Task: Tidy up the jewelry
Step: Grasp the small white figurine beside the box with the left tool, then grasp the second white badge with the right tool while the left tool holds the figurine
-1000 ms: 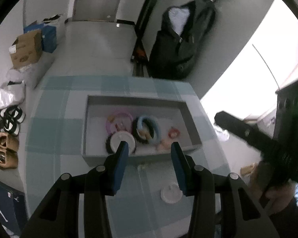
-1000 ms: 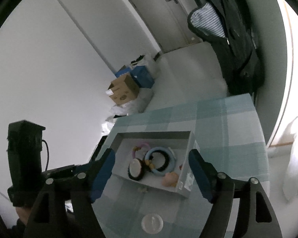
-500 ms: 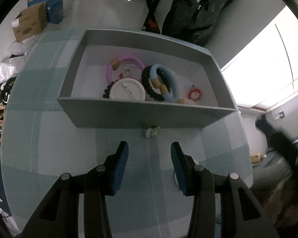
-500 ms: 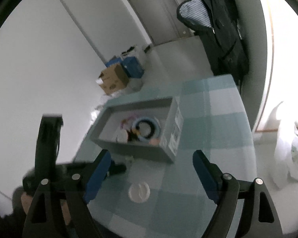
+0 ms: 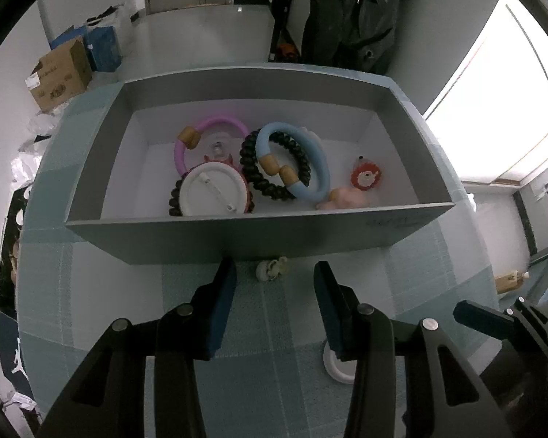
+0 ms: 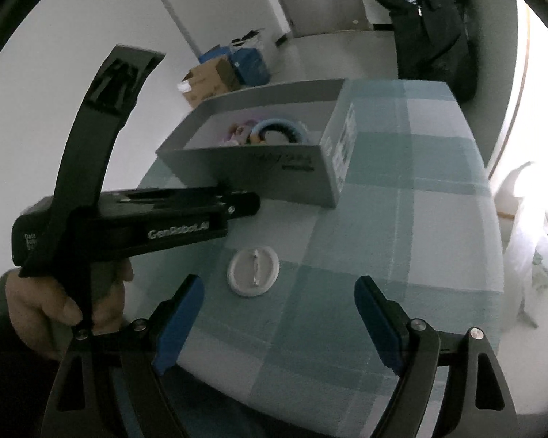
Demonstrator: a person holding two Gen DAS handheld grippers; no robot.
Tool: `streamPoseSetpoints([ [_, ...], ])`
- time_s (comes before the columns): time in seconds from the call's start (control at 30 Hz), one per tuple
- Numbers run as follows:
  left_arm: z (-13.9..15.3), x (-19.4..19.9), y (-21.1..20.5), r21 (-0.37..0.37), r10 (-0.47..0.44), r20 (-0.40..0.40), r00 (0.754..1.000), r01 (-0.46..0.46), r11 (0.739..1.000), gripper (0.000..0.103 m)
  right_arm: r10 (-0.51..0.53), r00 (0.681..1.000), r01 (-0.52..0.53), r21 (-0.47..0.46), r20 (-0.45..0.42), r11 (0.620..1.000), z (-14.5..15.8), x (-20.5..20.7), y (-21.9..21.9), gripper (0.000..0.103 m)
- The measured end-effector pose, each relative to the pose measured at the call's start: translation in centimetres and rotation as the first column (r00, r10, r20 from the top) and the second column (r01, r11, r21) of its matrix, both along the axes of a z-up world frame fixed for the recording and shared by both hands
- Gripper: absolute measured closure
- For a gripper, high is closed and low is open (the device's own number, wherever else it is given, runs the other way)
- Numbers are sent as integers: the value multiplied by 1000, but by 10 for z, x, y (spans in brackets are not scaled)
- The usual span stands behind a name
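The left gripper [image 5: 272,277] has its fingers apart and empty, with a small pale trinket [image 5: 272,269] lying on the checked cloth [image 5: 91,292] between the fingertips, just against the near wall of the grey box [image 5: 237,235]; beyond the fingers, inside the box, lie a pink ring [image 5: 215,126], a blue ring [image 5: 310,168] over a dark beaded bracelet [image 5: 255,171], a white round badge [image 5: 212,193] and a lion charm [image 5: 363,177]; the right gripper [image 6: 277,292] also has its fingers spread wide, holding nothing; a white pin badge [image 6: 252,272] rests on the cloth just ahead of and between its fingertips, nearer the left one
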State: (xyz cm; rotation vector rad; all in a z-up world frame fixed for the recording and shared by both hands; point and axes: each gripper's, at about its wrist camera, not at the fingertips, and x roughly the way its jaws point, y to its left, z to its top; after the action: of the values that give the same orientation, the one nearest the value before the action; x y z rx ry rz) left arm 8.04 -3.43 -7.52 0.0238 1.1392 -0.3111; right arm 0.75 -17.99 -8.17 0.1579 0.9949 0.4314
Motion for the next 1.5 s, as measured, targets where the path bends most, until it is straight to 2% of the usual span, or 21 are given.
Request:
streamPoseSetpoints([
  [0.07,0,1,1,10,-2,-1,1000,2,1000,66,6,1000,-6,-6,3,1000,0,0,2,18],
  [0.13,0,0,2,23,-3,3,1000,3,1000,71,9,1000,-9,-8,5,1000,-1,-1,4,18],
  [0.2,-1,-2,1,47,-6,19,1000,5,999,82,13,1000,-13,-15,2,1000,-2,-1,5,18],
  [0.3,-2,-3,-1,83,-22,35,999,19,996,85,19,1000,-19,-29,-3,999,-4,-1,8,18],
  [0.37,-2,-4,-3,78,-33,37,999,30,996,90,21,1000,-21,-35,2,999,-4,-3,9,18],
  [0.5,-2,-5,-4,84,-45,36,998,42,996,92,16,1000,-15,-34,2,999,-4,-3,8,18],
  [0.57,-2,-5,0,60,-43,19,999,41,997,96,16,1000,-16,-36,-2,999,-5,-3,8,18],
  [0.7,-2,-3,12,-20,-38,-22,999,37,999,96,37,999,-39,-32,-39,999,-11,-1,12,18],
  [0.8,-1,-5,28,-82,-18,-46,999,14,997,96,54,998,-55,-36,-31,998,-11,-2,16,19],
  [0.93,11,-11,40,-121,-3,-31,1000,0,993,96,67,998,-68,-35,-21,997,-11,-2,24,22],
  [1.03,25,-15,43,-135,-4,4,1000,4,991,96,92,996,-91,-87,4,992,-11,-2,36,30],
  [1.2,48,-15,47,-165,7,59,998,3,986,96,125,991,-110,-213,56,971,-15,-6,56,36],
  [1.3,50,-15,55,-174,32,57,998,-22,985,96,139,987,-109,-288,86,952,-17,-7,66,38],
  [1.37,50,-15,59,-186,46,51,998,-36,982,96,153,983,-115,-316,99,942,-19,-7,71,38],
  [1.5,52,-19,66,-197,71,48,996,-60,978,96,160,981,-119,-317,106,941,-19,-4,75,49],
])
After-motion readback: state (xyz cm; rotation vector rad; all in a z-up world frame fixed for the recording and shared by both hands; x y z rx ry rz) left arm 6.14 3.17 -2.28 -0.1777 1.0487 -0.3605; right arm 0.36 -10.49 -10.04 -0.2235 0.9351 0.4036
